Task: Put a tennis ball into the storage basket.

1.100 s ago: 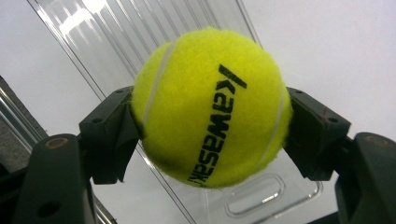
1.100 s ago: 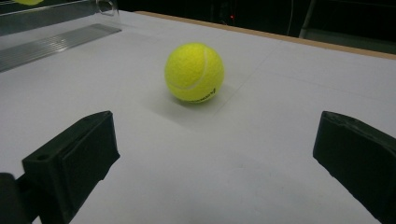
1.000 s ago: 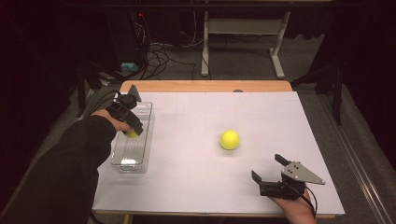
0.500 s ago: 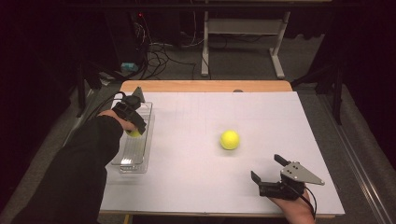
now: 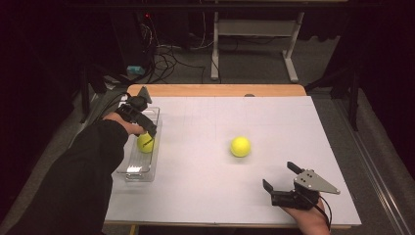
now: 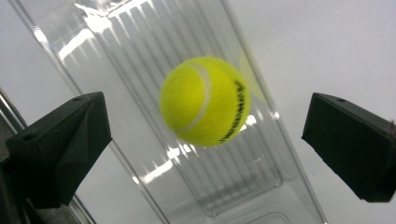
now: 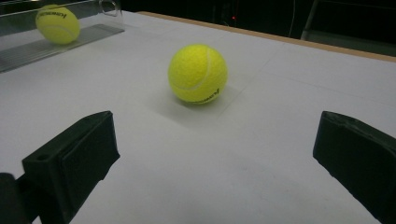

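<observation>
Left gripper view: the left gripper (image 6: 205, 154) has let go, jaws wide, its tennis ball (image 6: 204, 101) now in the clear tray (image 6: 261, 186); the right gripper (image 7: 210, 163), open and empty, faces the second ball (image 7: 197, 73).

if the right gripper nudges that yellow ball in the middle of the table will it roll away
Probably. The fuzzy yellow tennis ball is round and sits free on the flat white table, so a nudge would likely send it rolling. Its felt should grip well between the open jaws of the right hand-held gripper.
</observation>
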Motion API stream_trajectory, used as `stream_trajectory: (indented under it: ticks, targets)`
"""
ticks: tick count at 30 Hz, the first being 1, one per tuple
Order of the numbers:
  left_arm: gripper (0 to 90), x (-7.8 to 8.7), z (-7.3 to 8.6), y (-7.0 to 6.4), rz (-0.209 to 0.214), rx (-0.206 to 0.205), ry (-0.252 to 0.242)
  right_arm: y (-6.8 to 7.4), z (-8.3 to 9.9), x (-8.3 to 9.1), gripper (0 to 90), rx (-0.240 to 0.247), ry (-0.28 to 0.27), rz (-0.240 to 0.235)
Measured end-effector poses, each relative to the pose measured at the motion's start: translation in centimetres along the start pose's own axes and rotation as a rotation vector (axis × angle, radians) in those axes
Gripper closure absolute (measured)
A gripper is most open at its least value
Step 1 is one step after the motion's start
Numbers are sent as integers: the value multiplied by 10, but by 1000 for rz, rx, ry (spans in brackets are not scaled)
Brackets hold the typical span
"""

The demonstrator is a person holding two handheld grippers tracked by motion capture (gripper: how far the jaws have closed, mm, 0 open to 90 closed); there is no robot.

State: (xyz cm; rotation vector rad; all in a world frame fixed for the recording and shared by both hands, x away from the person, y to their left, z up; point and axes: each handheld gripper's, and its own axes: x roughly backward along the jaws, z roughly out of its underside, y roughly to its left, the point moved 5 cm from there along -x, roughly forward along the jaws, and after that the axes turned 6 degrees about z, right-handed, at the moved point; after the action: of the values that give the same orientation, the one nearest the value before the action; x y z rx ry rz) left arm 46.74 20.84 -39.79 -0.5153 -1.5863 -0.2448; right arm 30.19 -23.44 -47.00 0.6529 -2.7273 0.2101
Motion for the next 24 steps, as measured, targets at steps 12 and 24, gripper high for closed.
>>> stream_trajectory:
  ticks: [12,24]
  targets:
    - [7,-7,1,-44,-5,-106,24,0,0,0,0,1,5,4]
    - [7,-18,0,-83,13,-207,14,2,1,-1,0,9,8,-1]
